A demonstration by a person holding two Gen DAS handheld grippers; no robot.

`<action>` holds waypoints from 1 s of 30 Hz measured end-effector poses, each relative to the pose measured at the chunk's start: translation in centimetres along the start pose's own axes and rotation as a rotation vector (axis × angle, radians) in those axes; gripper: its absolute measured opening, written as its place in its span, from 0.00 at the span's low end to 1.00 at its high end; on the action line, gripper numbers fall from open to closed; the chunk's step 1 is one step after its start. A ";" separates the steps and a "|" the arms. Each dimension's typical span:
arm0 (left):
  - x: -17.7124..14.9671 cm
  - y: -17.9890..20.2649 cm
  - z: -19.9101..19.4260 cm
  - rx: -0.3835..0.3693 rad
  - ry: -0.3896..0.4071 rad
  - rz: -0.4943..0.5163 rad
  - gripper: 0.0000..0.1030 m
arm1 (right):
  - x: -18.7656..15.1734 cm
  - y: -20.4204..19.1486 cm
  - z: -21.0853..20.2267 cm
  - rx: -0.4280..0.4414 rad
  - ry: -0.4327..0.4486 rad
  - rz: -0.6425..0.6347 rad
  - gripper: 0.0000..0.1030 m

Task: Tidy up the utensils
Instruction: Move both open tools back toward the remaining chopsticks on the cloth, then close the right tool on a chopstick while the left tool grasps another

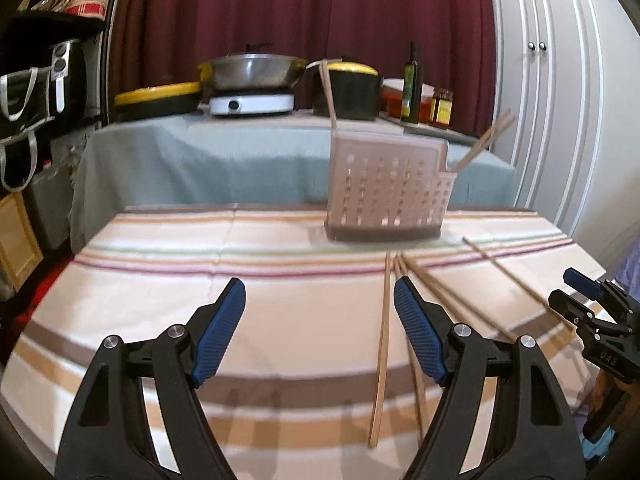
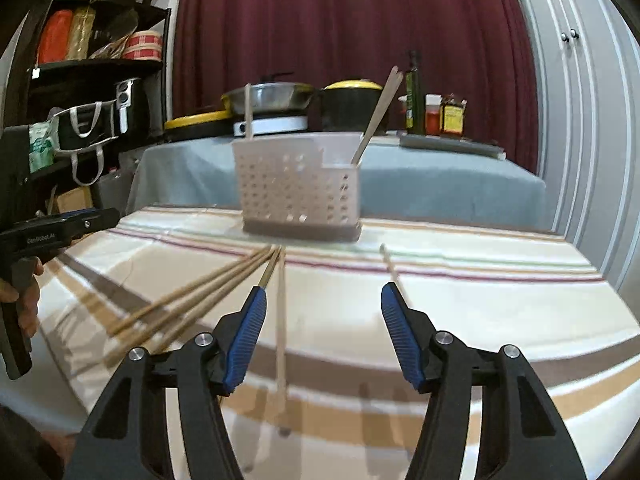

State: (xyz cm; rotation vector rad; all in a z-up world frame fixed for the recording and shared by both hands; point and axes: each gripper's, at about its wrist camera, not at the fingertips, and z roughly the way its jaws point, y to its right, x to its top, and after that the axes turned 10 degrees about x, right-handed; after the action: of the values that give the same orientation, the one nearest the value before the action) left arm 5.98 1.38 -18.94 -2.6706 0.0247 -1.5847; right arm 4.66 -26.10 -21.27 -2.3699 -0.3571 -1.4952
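Chopsticks (image 1: 382, 332) lie loose on the striped cloth (image 1: 160, 280) in front of me, fanned out from a point just before the pink basket (image 1: 386, 196). My left gripper (image 1: 320, 332) hangs over the cloth with its blue fingers spread wide and nothing between them; the nearest chopstick runs just beside its right-hand finger. My right gripper (image 2: 322, 332) is likewise spread and empty, and one pale chopstick (image 2: 281, 332) lies on the cloth in the gap between its fingers, pointing toward the basket. A bundle of darker chopsticks (image 2: 192, 304) slants away on the side of that gripper nearer my other hand, and a single one (image 2: 390, 266) lies by its outer finger. The basket stands upright at the far edge of the cloth, with one chopstick (image 2: 248, 112) upright in its taller end and a pair (image 2: 378, 114) leaning out of its lower end. Behind the basket is a grey-covered table (image 1: 200, 152) carrying a steel pan (image 1: 252, 68) on a white burner, yellow-lidded pots and some bottles (image 1: 412, 84), all backed by a dark red curtain (image 1: 300, 8).
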 end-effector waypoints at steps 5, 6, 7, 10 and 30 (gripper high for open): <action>-2.4 0.2 0.0 0.006 -0.043 0.001 0.73 | -1.8 -0.8 0.5 0.033 -0.050 0.001 0.50; -2.7 0.2 0.0 0.005 -0.047 0.002 0.73 | -2.2 -0.9 0.7 0.039 -0.067 0.003 0.47; -3.1 0.3 0.0 0.004 -0.053 0.004 0.73 | -2.5 -1.0 0.9 0.044 -0.077 0.007 0.44; -4.0 0.4 0.1 -0.001 -0.066 0.010 0.73 | -3.3 -1.2 1.4 0.050 -0.119 0.013 0.35; -7.3 2.5 0.8 -0.025 -0.105 0.054 0.50 | -4.5 -0.2 0.5 -0.004 -0.129 0.031 0.08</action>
State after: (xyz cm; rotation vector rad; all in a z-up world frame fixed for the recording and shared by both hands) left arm 3.21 -0.85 -25.82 -2.7430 0.1136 -1.4376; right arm 3.12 -25.86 -25.51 -2.4704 -0.3456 -1.3340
